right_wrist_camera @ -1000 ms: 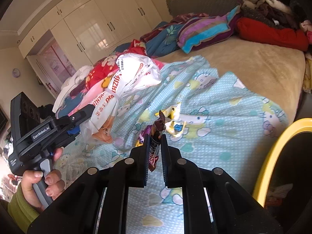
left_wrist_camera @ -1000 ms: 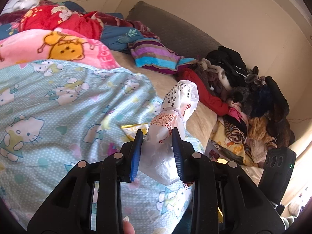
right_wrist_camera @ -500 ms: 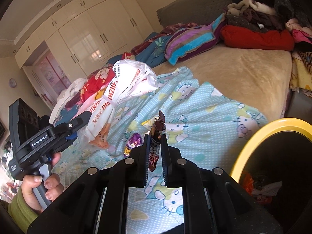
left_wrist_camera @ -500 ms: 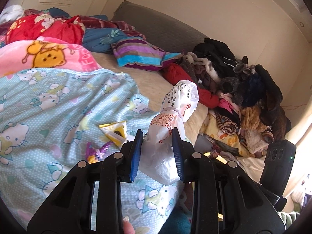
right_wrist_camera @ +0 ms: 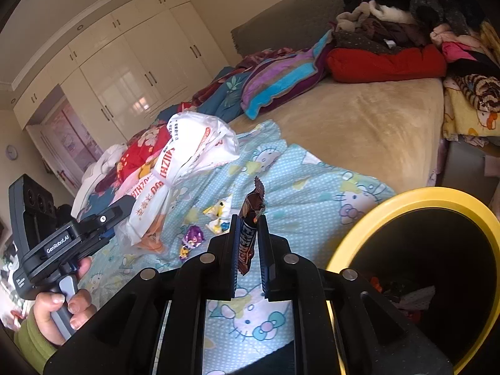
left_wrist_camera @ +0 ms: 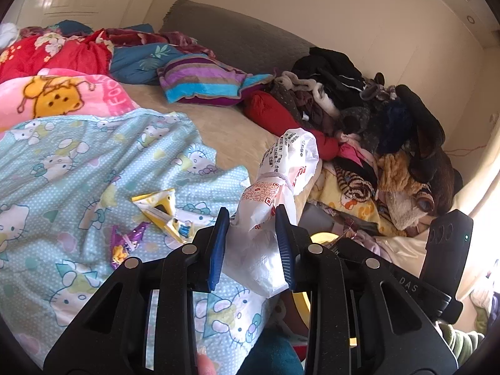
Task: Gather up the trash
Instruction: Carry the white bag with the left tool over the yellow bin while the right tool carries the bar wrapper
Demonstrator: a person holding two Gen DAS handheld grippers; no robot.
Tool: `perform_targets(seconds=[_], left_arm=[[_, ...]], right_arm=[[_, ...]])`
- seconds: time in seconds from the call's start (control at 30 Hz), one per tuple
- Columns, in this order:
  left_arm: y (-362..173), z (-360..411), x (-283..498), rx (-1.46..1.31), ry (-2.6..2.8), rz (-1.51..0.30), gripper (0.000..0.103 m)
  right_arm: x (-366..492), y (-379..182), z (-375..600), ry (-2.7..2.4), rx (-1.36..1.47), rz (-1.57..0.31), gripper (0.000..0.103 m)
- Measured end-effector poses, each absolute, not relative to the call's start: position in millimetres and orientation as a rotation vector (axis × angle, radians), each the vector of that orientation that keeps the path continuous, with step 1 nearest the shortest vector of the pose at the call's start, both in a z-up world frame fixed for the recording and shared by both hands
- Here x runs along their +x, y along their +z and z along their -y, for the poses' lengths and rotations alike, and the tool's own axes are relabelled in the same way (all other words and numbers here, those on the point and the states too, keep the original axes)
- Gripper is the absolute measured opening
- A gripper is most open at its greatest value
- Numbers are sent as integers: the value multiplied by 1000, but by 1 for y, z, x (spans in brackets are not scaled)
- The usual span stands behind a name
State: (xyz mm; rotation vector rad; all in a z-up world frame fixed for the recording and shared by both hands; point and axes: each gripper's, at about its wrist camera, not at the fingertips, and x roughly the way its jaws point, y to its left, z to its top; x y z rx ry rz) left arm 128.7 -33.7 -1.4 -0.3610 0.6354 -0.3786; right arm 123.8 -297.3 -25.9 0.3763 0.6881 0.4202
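1. The brown snack wrapper is feather-light, crinkly film. It stands upright, clamped between the fingers of the right gripper, which are closed on its lower half. It will flop and could slip if the squeeze eases, so a grip low on the flat printed part, as it has now, looks safest. Its torn, dark top sticks up above the fingertips.

2. The white plastic bag is thin and soft, bulging a little, tied off with a knot, with red and orange print on it. It weighs very little, I would guess. The left gripper has its blue-padded fingers on either side of the bag's lower bulge. They seem to pinch it, though from here I cannot be sure how firmly. The knotted neck would be the surer place to hold.

3. Two more bits of trash lie on the Hello Kitty blanket, towards the near edge of the bed: a yellow wrapper, torn open and flattened, and just beside it a small purple wrapper, shiny and crumpled. Both are flimsy foil. Pinching a raised corner would beat scraping at the soft cloth under them.

4. The yellow-rimmed bin stands off the bed's near corner, to the right of the right gripper, dark inside, with some scraps already at the bottom.
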Motion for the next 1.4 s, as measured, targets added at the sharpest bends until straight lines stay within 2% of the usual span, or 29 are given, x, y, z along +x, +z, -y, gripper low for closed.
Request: perform_targets(seconds=[1.4], left_arm=[[-28, 143, 117, -187, -542, -753, 23]], right_arm=[[103, -37, 429, 118, 443, -633, 11]])
